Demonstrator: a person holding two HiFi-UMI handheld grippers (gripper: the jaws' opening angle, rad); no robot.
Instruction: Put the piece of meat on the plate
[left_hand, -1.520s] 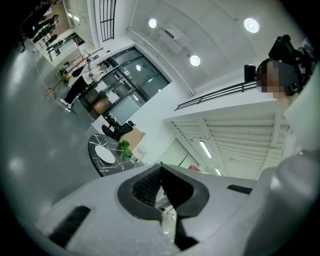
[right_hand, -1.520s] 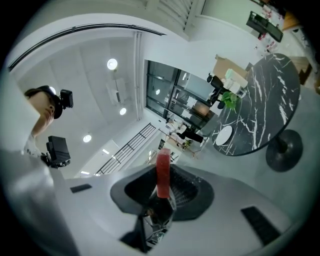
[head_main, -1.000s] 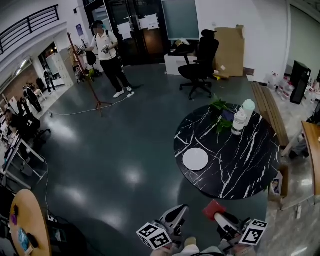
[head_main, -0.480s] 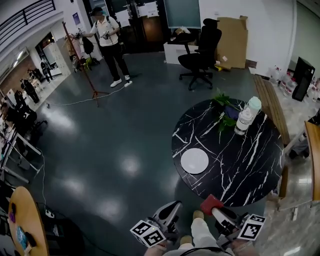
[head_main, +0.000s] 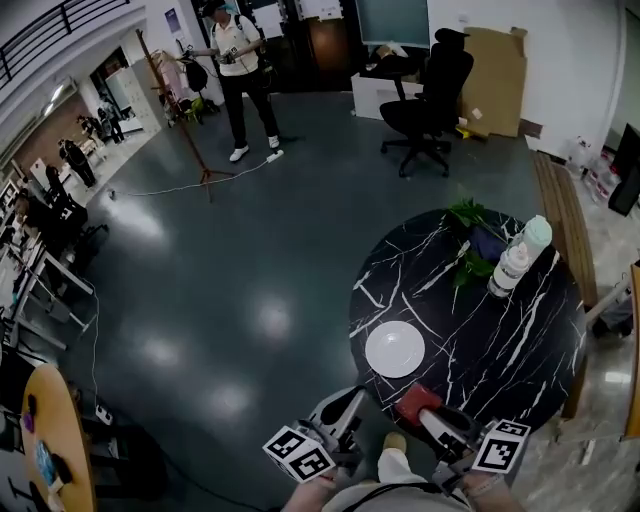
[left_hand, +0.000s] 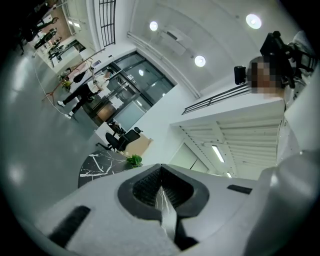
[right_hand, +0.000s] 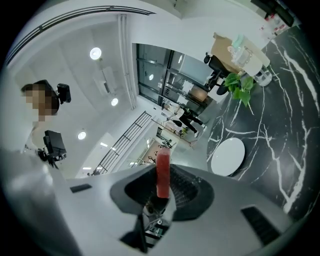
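Gripping the piece of meat (head_main: 417, 401), your right gripper (head_main: 427, 411) has its jaws clamped on the red slab, which stands on edge between the pads. The meat is at the 7 o'clock rim of the black marble table (head_main: 500, 340). It is apart from the white plate (head_main: 395, 349), which lies near at its 11 o'clock. Your left gripper (head_main: 350, 402) has its jaws together with nothing between them, and it sits at the meat's 9 o'clock, off the table.
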